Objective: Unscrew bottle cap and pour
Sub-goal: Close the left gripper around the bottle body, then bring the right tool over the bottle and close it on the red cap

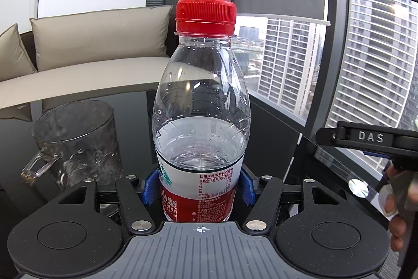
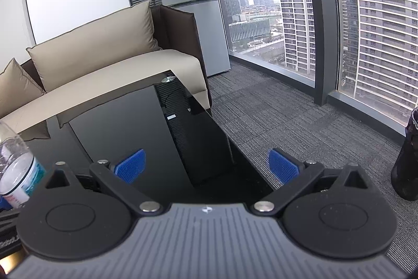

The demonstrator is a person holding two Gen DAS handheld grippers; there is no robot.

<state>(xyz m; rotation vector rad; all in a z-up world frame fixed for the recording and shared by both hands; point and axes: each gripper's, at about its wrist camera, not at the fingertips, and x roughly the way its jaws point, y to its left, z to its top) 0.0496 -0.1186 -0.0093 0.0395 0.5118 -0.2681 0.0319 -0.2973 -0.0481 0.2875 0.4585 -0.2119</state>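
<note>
The left hand-held gripper (image 1: pixel 199 191) was clamped on the water bottle (image 1: pixel 201 127), its blue pads (image 1: pixel 149 190) pressing the label from both sides, low on the body. The bottle stood upright in that grip, above the glossy black counter (image 2: pixel 146 122), and whether its base touched the top could not be told. It looked a little under half full. The red cap (image 1: pixel 205 15) was on and seated down to its ring, so the unscrewing step had not been done: this was the hold-and-present stage, bottle steadied for the other hand.

The right hand-held gripper (image 2: pixel 206 169) was over to the bottle's right, near the counter's edge, blue pads (image 2: pixel 130 168) wide apart with nothing between them. From its own view, the bottle showed only at the far left edge, well off its line.

The glass mug (image 1: pixel 78 140) waited on the counter just left of the bottle, handle toward the camera, with what looked like a little water in the bottom.

The next move likely called for the right one to swing in and up, line its pads around that ribbed cap, close firmly and twist, while the left kept the bottle from turning. The thin plastic wall could buckle under a hard squeeze, so the hold needed care.
</note>
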